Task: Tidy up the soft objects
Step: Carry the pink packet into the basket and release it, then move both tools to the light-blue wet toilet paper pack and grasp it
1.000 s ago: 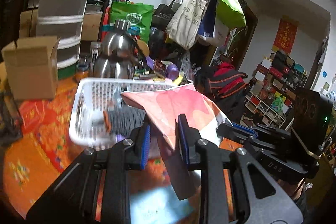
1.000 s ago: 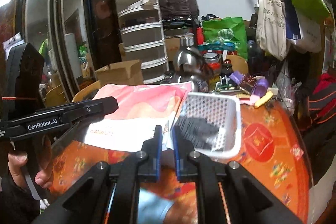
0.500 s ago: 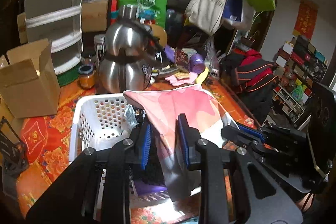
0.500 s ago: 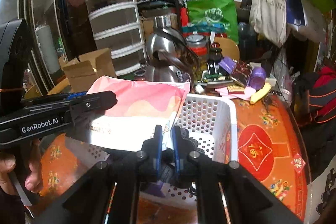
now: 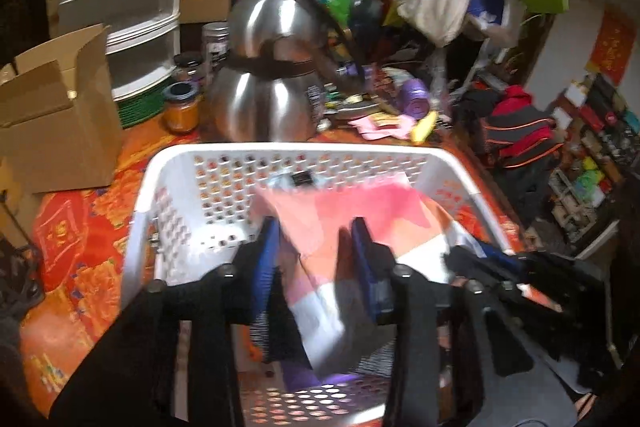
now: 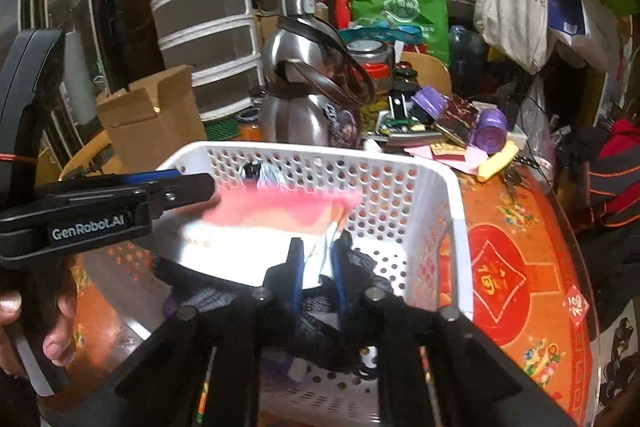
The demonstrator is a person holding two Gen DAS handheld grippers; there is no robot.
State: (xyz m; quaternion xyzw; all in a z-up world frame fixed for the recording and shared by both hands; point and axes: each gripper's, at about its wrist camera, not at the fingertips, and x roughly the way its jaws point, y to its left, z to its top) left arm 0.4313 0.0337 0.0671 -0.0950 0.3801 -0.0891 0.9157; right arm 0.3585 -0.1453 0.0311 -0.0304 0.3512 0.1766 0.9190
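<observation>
Pink-and-white cloth (image 5: 362,211) hangs inside the white basket (image 5: 304,151) walls, over dark clothes (image 6: 320,323). Left gripper (image 5: 316,247) and right gripper (image 6: 318,267) each pinch one cloth edge.

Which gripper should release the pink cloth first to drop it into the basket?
Probably right. The right gripper holds the pink cloth's low corner inside the white basket, above the dark clothes; the left gripper pinches the opposite edge.

Both wrist views close above basket (image 5: 304,151)
</observation>
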